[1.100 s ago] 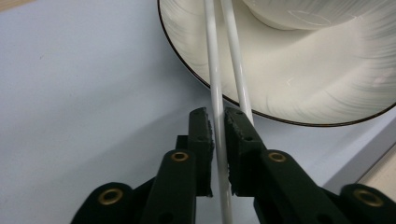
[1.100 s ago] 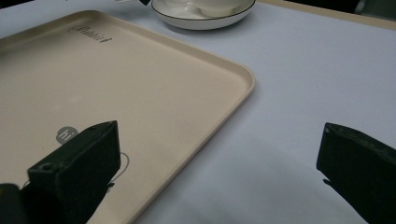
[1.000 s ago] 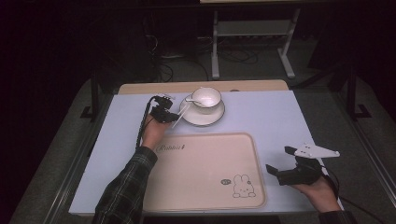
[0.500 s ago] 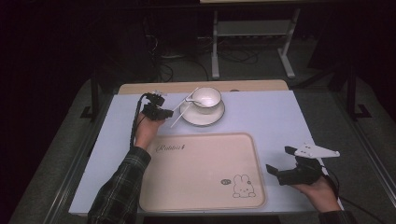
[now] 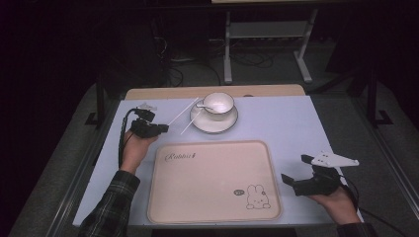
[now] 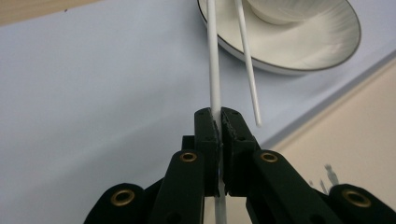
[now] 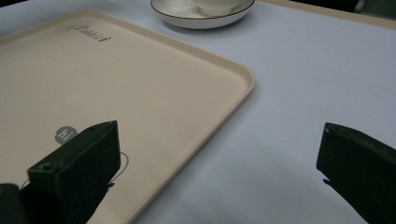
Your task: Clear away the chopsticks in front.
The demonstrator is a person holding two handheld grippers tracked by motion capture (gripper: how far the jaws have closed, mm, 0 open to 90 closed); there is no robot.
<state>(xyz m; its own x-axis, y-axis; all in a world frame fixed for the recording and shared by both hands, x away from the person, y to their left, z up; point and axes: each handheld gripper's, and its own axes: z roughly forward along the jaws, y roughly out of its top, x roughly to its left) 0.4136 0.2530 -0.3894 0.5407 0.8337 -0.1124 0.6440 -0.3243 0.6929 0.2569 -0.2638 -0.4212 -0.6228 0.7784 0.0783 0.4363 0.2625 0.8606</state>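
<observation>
Left gripper (image 5: 159, 128): clamped tight on one white chopstick (image 6: 214, 70). In the left gripper view the stick runs right between the two black jaws and pokes out past the tips, and the jaws are pretty much closed all the way on it.
Held chopstick: its far end points up toward the saucer (image 5: 214, 122). From the high view it shows as a thin white line (image 5: 184, 110) slanting from the gripper to the cup side. Can't tell if the tip touches the saucer rim or hangs just over it.
Second chopstick (image 6: 247, 65): loose, not in the jaws. It lies just beside the held one, its near end off the saucer edge. In the high view it's the shorter white line (image 5: 190, 123) next to the saucer.
Cup (image 5: 218, 103): white, upright, sits in the middle of the saucer, at the back of the light blue mat (image 5: 296, 128).
Left hand (image 5: 134, 148): on the mat, left of the tray and left of the saucer, plaid sleeve below it.
Tray (image 5: 212, 182): beige, bunny picture in the near right corner, lying flat in front of the saucer.
Right gripper (image 5: 304, 173): jaws wide apart, gripping nothing, parked off the tray's right edge. The right gripper view has the tray corner (image 7: 233, 74) between the jaws.
Right hand (image 5: 336, 197): resting low at the near right of the mat.
</observation>
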